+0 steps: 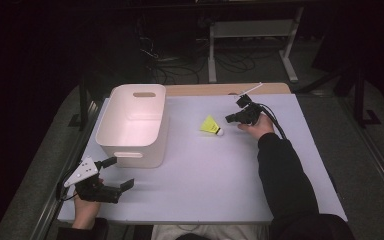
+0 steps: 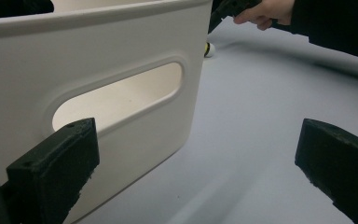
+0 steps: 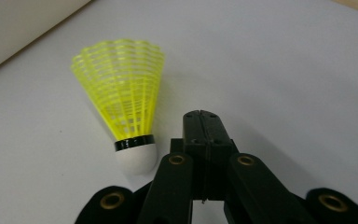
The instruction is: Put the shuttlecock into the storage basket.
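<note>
A yellow shuttlecock (image 1: pixel 211 125) with a white cork lies on its side on the pale table (image 1: pixel 205 170), right of a white bin (image 1: pixel 132 125). In the right gripper view the shuttlecock (image 3: pixel 123 109) lies just left of my right gripper (image 3: pixel 202 116), whose jaws are pressed together with nothing between them. In the high view my right gripper (image 1: pixel 228 119) sits close to the cork end. My left gripper (image 1: pixel 119 173) is open near the table's front left, pointing at the bin's near wall (image 2: pixel 98 93) with its handle slot. Its jaws (image 2: pixel 191 163) stand wide apart.
The bin is empty inside. A wooden strip (image 1: pixel 220 89) runs along the table's far edge. Desk legs and cables (image 1: pixel 215 60) stand on the dark floor beyond. The person's right sleeve (image 1: pixel 285 175) crosses the table's right half.
</note>
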The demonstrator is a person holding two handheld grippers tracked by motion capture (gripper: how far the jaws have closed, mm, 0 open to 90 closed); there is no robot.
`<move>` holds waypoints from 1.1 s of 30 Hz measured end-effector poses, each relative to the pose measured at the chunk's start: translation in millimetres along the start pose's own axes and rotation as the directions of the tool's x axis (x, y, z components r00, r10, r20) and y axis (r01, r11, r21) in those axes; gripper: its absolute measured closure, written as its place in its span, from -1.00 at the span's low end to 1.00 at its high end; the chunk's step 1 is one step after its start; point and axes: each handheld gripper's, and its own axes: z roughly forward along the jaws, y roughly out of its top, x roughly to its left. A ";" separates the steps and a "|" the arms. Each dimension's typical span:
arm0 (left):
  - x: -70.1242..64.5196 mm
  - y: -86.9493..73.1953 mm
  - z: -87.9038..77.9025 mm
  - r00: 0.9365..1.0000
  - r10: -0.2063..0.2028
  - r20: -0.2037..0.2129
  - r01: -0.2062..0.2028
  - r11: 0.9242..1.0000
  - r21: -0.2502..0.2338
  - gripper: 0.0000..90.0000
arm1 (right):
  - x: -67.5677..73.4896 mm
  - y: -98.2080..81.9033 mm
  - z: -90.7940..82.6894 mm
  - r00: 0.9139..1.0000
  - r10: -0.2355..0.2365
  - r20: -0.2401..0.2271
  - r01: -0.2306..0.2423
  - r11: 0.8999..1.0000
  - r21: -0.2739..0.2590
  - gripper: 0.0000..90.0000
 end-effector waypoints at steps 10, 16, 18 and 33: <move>0.0 0.0 0.1 1.000 0.000 0.001 0.000 1.000 0.001 -1.00 | 10.0 5.1 -15.0 0.999 -0.044 -0.018 0.044 0.999 -0.015 0.97; 0.0 0.0 0.2 1.000 0.001 0.001 -0.001 1.000 0.002 -1.00 | 14.3 8.0 -24.9 0.998 -0.065 -0.020 0.065 0.998 -0.010 0.96; -0.1 0.0 0.2 1.000 0.000 0.002 0.000 1.000 0.002 -1.00 | 14.7 8.8 -28.4 0.997 -0.071 -0.022 0.071 0.997 -0.007 0.96; -0.2 0.0 0.2 1.000 -0.002 0.004 0.002 1.000 -0.001 -1.00 | 21.1 21.7 -41.8 0.994 -0.093 -0.050 0.095 0.995 0.025 0.87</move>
